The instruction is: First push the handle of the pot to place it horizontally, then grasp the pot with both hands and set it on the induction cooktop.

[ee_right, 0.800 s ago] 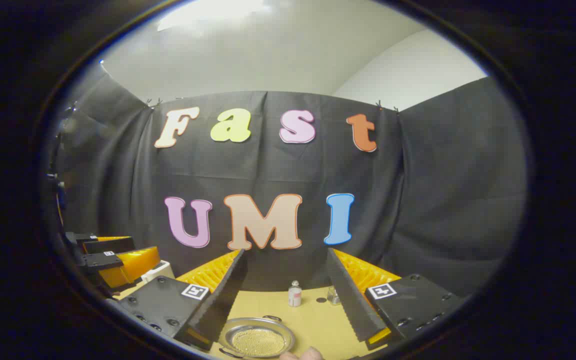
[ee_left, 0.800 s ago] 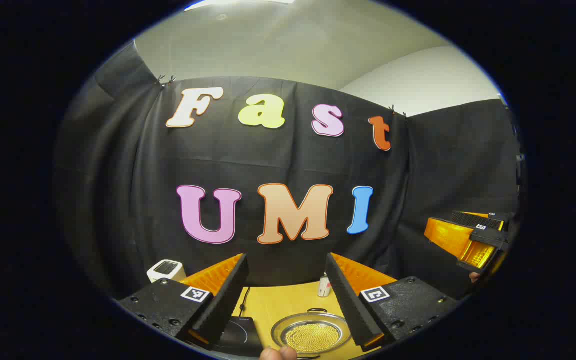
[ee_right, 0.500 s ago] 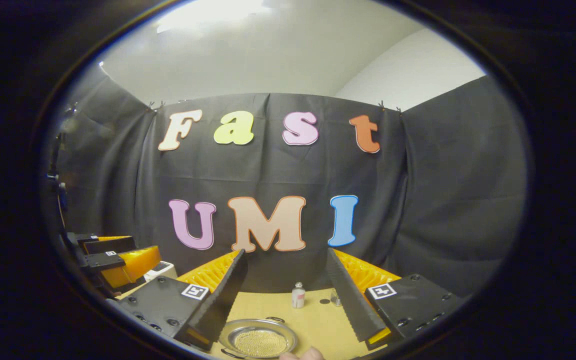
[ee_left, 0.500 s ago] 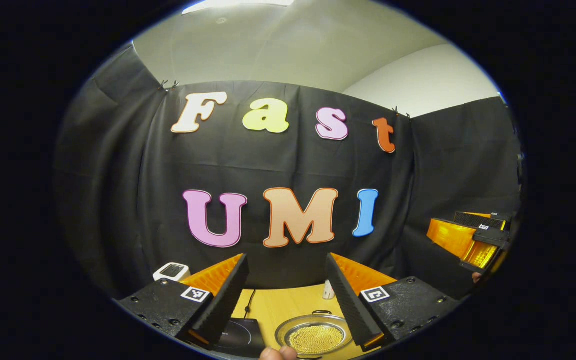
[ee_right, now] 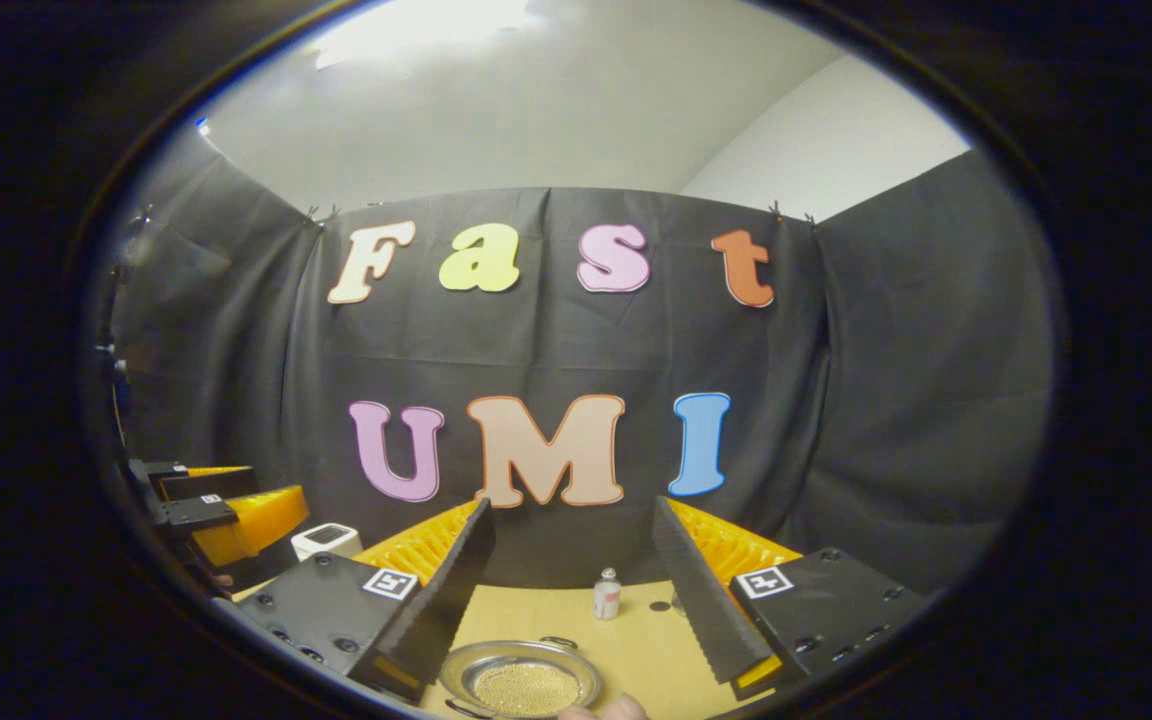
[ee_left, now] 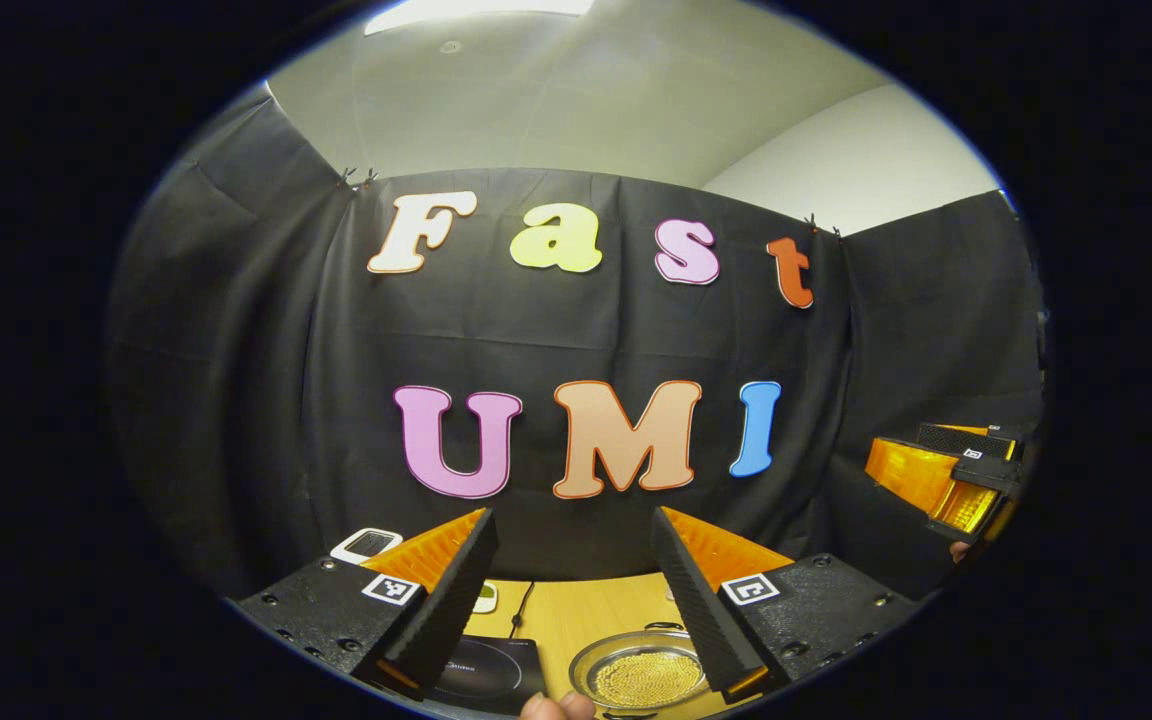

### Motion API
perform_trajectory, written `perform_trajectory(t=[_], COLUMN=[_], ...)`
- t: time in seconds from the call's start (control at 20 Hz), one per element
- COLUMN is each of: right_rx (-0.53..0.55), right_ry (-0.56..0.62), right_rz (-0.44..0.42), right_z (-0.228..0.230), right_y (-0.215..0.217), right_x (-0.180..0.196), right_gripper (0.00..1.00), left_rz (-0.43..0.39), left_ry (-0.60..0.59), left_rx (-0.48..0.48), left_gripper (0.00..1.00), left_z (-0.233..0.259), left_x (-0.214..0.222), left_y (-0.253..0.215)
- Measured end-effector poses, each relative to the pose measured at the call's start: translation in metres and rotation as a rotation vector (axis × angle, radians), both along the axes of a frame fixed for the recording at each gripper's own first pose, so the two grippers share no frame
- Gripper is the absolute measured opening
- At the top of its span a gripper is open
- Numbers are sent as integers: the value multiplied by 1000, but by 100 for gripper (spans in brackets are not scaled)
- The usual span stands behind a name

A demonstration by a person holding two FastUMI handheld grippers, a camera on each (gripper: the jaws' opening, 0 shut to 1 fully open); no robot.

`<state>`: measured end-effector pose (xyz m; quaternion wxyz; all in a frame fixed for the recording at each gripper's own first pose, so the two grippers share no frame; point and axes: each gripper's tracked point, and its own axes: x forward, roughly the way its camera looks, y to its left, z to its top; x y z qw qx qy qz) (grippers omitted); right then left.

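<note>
Wood-toned table carries everything; black cloth forms the booth's back and side walls, with a pale ceiling and a white wall corner above.

Count, left gripper view: one pot, shallow, silvery, full of small golden beads, resting on the table between the fingers of the left hand-held gripper, nearer its right finger. One induction cooktop, dark and flat, just left of the pot, not under it. One white device at the table's far left. One small white item behind the cooktop, too small to identify. One cable running back from the cooktop.

Left hand-held gripper: fingers spread wide, nothing between them, raised clear of the table. A fingertip of the person shows at the bottom edge.

Right gripper view: pot low centre, a small loop handle on its far rim. One small bottle standing upright farther back. One dark spot on the table beside it.

Right hand-held gripper: fingers likewise apart, empty, above the table. The left one shows at that view's left edge.
</note>
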<state>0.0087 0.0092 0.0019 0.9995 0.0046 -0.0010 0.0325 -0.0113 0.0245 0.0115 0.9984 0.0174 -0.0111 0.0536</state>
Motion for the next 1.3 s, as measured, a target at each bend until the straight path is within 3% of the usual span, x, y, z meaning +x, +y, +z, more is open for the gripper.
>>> perform_trajectory(t=[0.2,0.45,0.5,0.55,0.7,0.75,0.8,0.85,0.9,0.95,1.0,1.05,1.15,1.3], right_rx=[2,4,4,1,-13,-11,-19,-27,-35,-44,-41,-29,2,23], right_ry=[4,21,29,38,58,62,61,59,71,95,115,125,145,192], right_rz=[17,41,46,52,70,81,69,58,55,60,75,92,111,164], right_z=[-2,-8,-12,-14,-25,-26,-30,-30,-36,-44,-52,-55,-66,-81], right_y=[6,7,7,8,9,12,7,2,1,1,3,6,11,15], right_x=[4,9,9,10,12,11,15,17,16,16,13,12,19,14], right_gripper=[98,98,98,98,92,82,81,58,48,34,29,17,14,0], left_rz=[12,33,37,42,62,70,78,90,101,111,120,130,148,171], left_ry=[7,6,9,11,11,17,24,25,28,32,32,31,28,36], left_rx=[0,5,6,7,13,12,12,12,12,13,16,21,31,33], left_gripper=[94,94,89,94,94,89,94,89,94,89,89,94,94,94], left_z=[-3,-5,-5,-5,-7,-9,-12,-13,-14,-14,-14,-13,-12,-16], left_x=[1,-1,-1,-2,-6,-7,-9,-12,-14,-15,-18,-20,-24,-31], left_y=[4,7,7,7,9,10,10,12,13,14,15,14,15,14])
